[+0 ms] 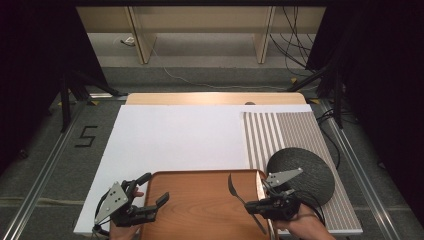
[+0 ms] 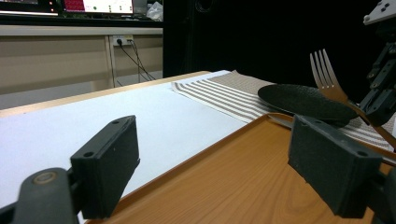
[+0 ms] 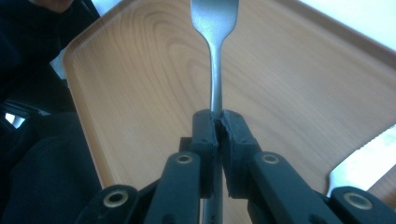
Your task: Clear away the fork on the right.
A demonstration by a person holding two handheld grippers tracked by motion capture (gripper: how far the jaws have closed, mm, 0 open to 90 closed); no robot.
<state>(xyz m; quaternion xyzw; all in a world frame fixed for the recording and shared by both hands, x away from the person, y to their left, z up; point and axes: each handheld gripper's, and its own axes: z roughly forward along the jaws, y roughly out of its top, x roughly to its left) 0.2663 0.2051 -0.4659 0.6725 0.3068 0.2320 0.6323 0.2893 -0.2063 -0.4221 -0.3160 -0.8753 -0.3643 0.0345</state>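
One fork (image 1: 239,195) is the object in hand: it is clamped by its handle between the closed jaws of the right gripper (image 1: 252,204), with the tines raised clear of the surface and the handle end slanting down toward the person's side. In the right gripper view the two black jaws press together on the slim neck of the fork (image 3: 214,51), whose broad head rises to the top edge. In the left gripper view the fork's (image 2: 327,77) tines stand up against the dark background. Beneath it lies a wooden tray (image 1: 200,220), and the fork hangs over the tray's right half, near its right rim. Just beyond that rim a dark round plate (image 1: 307,165) rests on a striped placemat (image 1: 280,132), which lies on the right part of a white table cover (image 1: 175,135). A knife blade (image 3: 362,163) shows at the lower right of the right gripper view, beside the tray's edge. The left gripper (image 1: 155,192) sits at the tray's left rim, jaws spread wide apart with nothing between them; in its own view the tray's bare wood (image 2: 243,182) shows between the two pads.
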